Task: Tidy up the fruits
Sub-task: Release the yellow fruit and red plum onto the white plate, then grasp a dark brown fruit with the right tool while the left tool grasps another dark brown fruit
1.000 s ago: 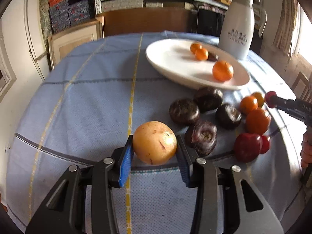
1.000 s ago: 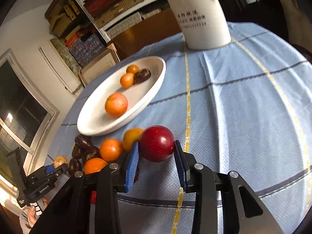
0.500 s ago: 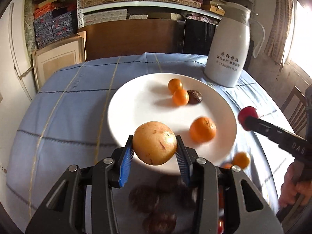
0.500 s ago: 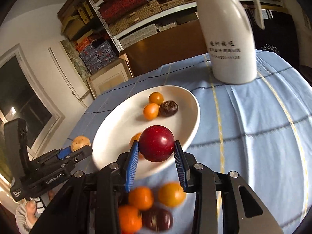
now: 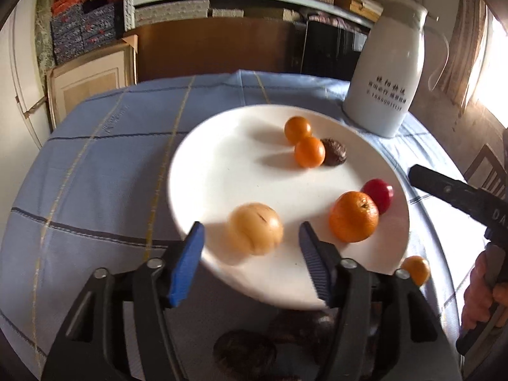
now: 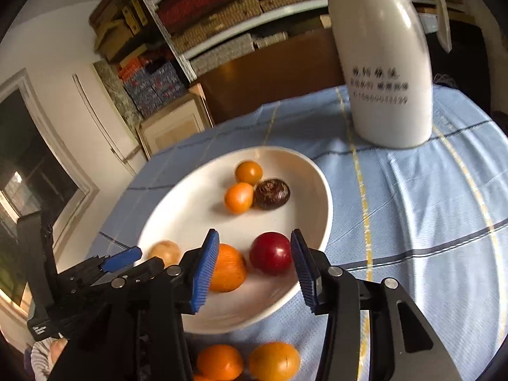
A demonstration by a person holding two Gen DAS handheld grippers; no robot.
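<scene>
Left wrist view: left claw has just been opening, jaws apart, nothing gripped. The yellow fruit sits between the pads without touching either, blurred, on the white plate near its 6 o'clock rim. Risk, as I judge it: the fruit looks to be still rolling, and that close to the rim a nudge from a pad on the way out could send it over the edge onto the tabletop. The big orange at 4 o'clock on the plate touches the red fruit behind it; a bump could set both moving. Two small oranges and a dark brown fruit cluster at 1 o'clock. More dark fruits and a small orange wait off the plate at 6 and 5 o'clock.

Right wrist view: right claw has just been opening too, released. The red fruit lies between the pads, glossy, smooth, round, so it rolls easily; it rests on the plate's sloping near-right wall, just beside the big orange. The left pad overlaps that orange in view; dragging back could knock it. White jug stands at 1 o'clock, well apart. Two oranges still on the cloth at 6 o'clock.
</scene>
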